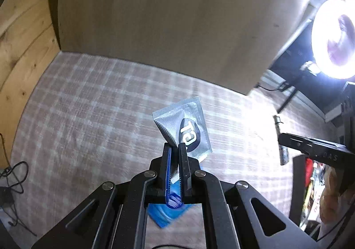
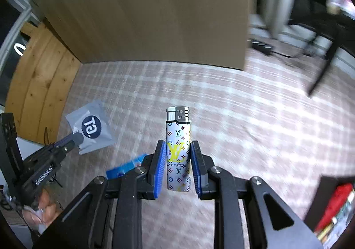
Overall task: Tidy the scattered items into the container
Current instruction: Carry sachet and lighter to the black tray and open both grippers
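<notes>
My left gripper (image 1: pixel 175 147) is shut on a silver sachet (image 1: pixel 188 124) with a dark round logo and holds it above the checked cloth; it also shows in the right wrist view (image 2: pixel 91 127). My right gripper (image 2: pixel 177 144) is shut on a white patterned lighter (image 2: pixel 178 151), held upright above the cloth; the lighter also shows at the right of the left wrist view (image 1: pixel 281 142). A blue packet (image 1: pixel 168 211) lies on the cloth under the left gripper, also visible in the right wrist view (image 2: pixel 124 169). A dark container (image 2: pixel 321 200) with red items sits at the lower right.
A large cardboard panel (image 1: pixel 166 16) stands at the back of the checked cloth (image 1: pixel 88 116). Wooden boards (image 1: pixel 20 34) are at the left. A bright ring light (image 1: pixel 332 38) and dark stand are at the right. Black cables (image 1: pixel 13 180) lie at the left edge.
</notes>
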{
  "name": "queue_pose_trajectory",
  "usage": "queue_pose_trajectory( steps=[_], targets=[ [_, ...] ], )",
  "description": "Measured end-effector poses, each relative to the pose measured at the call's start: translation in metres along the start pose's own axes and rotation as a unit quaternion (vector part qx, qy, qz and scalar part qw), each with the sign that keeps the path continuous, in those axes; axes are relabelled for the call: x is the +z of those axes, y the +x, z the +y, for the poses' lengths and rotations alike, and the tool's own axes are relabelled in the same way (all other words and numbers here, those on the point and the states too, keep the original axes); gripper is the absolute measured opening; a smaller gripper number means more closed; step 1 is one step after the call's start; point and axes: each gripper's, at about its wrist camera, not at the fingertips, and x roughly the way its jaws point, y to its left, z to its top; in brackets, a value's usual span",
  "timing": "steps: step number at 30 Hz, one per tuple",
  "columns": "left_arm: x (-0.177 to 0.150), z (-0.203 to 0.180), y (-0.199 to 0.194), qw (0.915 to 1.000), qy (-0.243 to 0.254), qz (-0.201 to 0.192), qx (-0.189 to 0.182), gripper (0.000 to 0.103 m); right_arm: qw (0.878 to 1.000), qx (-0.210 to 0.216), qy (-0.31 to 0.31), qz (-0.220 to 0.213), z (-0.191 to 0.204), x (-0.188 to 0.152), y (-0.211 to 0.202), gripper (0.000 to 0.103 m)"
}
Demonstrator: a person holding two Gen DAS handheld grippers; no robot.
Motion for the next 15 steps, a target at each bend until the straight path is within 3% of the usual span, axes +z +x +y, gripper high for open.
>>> queue_pose_trajectory(
  steps=[6,9,11,15],
  targets=[
    [0.002,-0.063,-0.010,0.9970,0.066,-0.005,-0.039,0.005,0.998,-0.012,0.045,-0.038,-0.050,-0.047,-0.072,0.022],
    [-0.009,-0.118,-0.002,0.9927,0.102,-0.003,-0.064,0.005,0.995,-0.023,0.078,-0.054,-0.092,-0.085,-0.110,0.022],
    [0.002,-0.169,0.011,0.9890,0.124,0.003,-0.081,0.005,0.992,-0.032,0.102,-0.063,-0.121,-0.110,-0.132,0.022],
    [-0.024,-0.234,-0.012,0.9794,0.165,0.017,-0.116,0.005,0.983,-0.058,0.152,-0.079,-0.177,-0.160,-0.170,0.022]
  ],
)
